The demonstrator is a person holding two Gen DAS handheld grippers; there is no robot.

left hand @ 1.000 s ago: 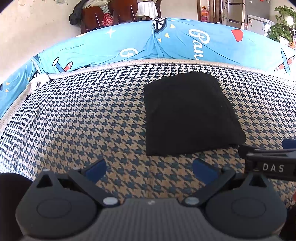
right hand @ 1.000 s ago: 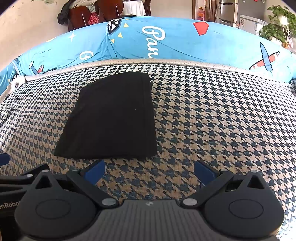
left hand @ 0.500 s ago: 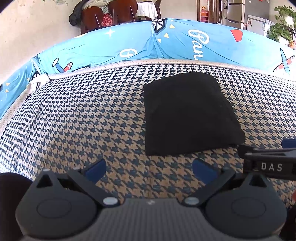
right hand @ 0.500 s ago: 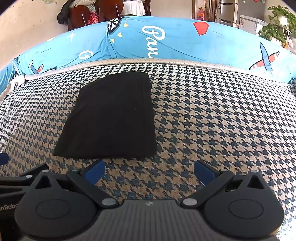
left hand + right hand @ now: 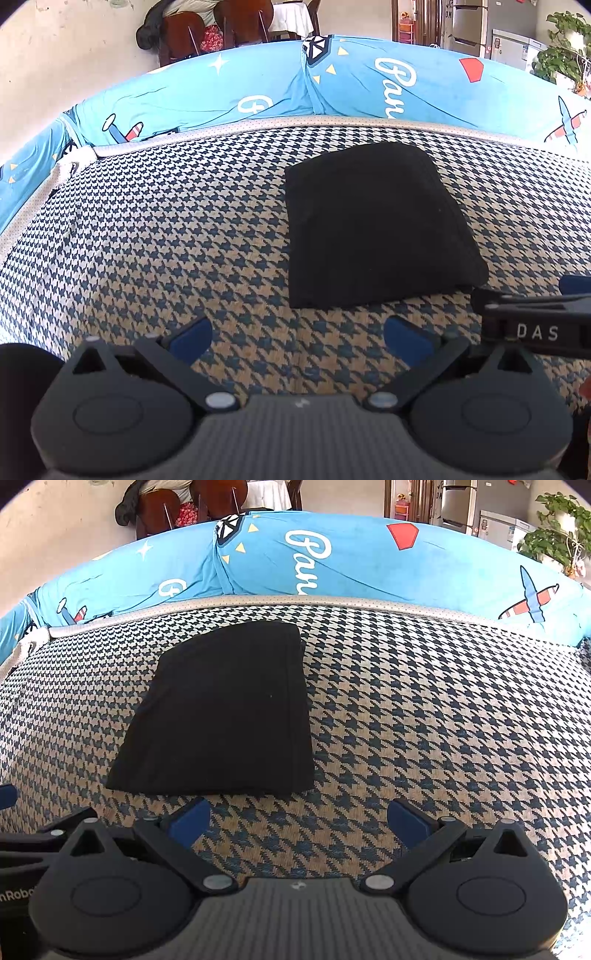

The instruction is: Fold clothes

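A black garment (image 5: 373, 225) lies folded into a flat rectangle on the houndstooth sofa seat (image 5: 166, 229). It also shows in the right wrist view (image 5: 225, 712), left of centre. My left gripper (image 5: 298, 338) is open and empty, just short of the garment's near left corner. My right gripper (image 5: 298, 818) is open and empty, just short of the garment's near right corner. Part of the right gripper (image 5: 535, 325) shows at the right edge of the left wrist view. Neither gripper touches the cloth.
A blue printed cover (image 5: 332, 561) drapes the sofa back behind the seat. Beyond it are wooden chairs (image 5: 207, 29), a fridge (image 5: 469, 22) and a potted plant (image 5: 557, 535). Bare houndstooth seat (image 5: 443, 720) lies to the right of the garment.
Almost nothing has changed. Both grippers stay open in the same place and the folded garment has not moved.
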